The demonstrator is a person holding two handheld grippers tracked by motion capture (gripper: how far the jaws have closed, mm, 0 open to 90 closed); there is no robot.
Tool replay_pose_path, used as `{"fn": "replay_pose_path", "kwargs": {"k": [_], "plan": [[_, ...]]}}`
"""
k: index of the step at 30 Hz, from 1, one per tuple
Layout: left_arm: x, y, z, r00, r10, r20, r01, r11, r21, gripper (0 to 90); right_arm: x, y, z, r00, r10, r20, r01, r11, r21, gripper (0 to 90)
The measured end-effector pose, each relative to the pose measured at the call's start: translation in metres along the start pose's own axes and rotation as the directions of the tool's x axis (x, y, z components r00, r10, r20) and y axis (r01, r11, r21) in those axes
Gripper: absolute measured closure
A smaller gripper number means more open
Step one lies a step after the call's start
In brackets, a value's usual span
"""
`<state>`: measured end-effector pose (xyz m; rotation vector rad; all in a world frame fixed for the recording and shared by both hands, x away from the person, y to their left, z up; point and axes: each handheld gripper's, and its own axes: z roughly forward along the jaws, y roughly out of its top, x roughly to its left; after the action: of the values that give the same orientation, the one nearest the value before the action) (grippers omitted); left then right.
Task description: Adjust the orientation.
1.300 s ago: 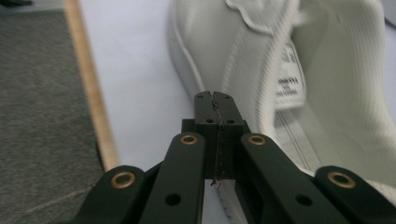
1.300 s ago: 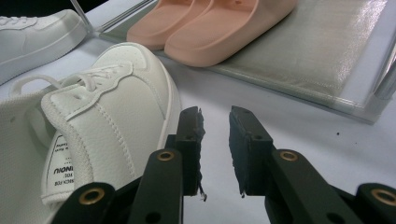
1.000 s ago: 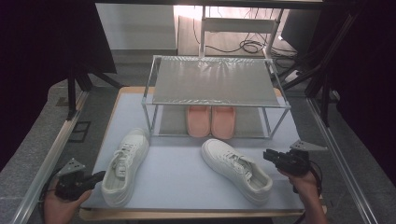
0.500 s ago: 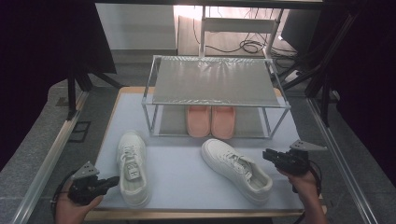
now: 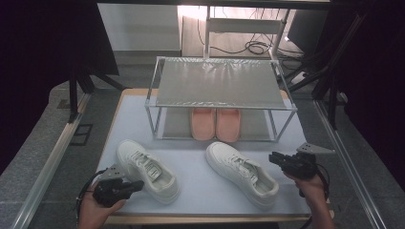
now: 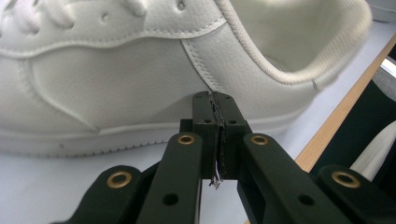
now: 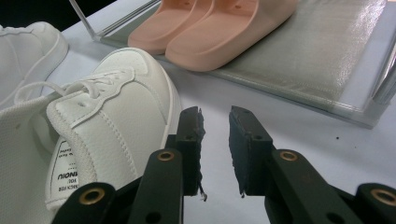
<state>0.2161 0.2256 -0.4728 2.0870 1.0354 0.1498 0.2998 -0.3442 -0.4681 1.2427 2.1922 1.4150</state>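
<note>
Two white sneakers lie on the pale mat in front of a metal shoe rack [image 5: 219,83]. The left sneaker [image 5: 148,170] points its toe far-left and its heel near-right. My left gripper [image 5: 138,184] is at that sneaker's near side by the heel. In the left gripper view the left gripper [image 6: 218,100] is shut with nothing between the jaws, its tips against the left sneaker's [image 6: 116,70] side. The right sneaker [image 5: 241,172] lies diagonally at centre. My right gripper [image 5: 273,158] stands open just right of it. In the right gripper view the right gripper [image 7: 215,119] is beside the right sneaker's [image 7: 112,126] heel.
A pair of pink slippers [image 5: 216,124] sits on the rack's lower shelf [image 7: 317,56], toes toward me. The table's wooden front edge [image 5: 200,218] runs close behind both hands. Dark stands and cables surround the table.
The left sneaker has turned, its heel swinging right and toward the front edge. My left gripper has moved right with it. The right gripper and right sneaker have stayed put.
</note>
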Motion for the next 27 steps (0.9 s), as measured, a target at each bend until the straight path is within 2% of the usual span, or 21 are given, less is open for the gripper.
{"fn": "replay_pose_path", "kwargs": {"k": [7, 11, 17, 21, 27], "plan": [[-0.001, 0.0, -0.002, 1.0, 0.001, -0.005, -0.001, 1.0, -0.004, 85.8, -0.001, 0.0, -0.002, 1.0, 0.001, 0.004, -0.001, 1.0, -0.009, 74.6], [0.002, 0.0, -0.02, 0.9999, -0.013, -0.002, 0.013, 0.998, -0.062, 83.8, 0.002, 0.003, -0.006, 1.0, -0.001, 0.006, 0.002, 1.0, -0.025, 74.7], [0.006, 0.015, -0.041, 0.9981, -0.022, -0.057, 0.013, 0.9897, -0.142, 75.9, 0.011, 0.011, -0.013, 0.9997, -0.022, -0.007, 0.021, 0.998, -0.051, 74.5], [0.004, 0.029, -0.042, 0.9974, -0.01, -0.071, -0.003, 0.9855, -0.169, 71.5, 0.017, 0.015, -0.015, 0.9994, -0.027, -0.023, 0.025, 0.998, -0.064, 74.2], [0.0, 0.041, -0.033, 0.9985, 0.009, -0.054, -0.018, 0.9852, -0.17, 68.3, 0.018, 0.015, -0.015, 0.999, -0.032, -0.03, 0.03, 0.998, -0.061, 73.6]]}}
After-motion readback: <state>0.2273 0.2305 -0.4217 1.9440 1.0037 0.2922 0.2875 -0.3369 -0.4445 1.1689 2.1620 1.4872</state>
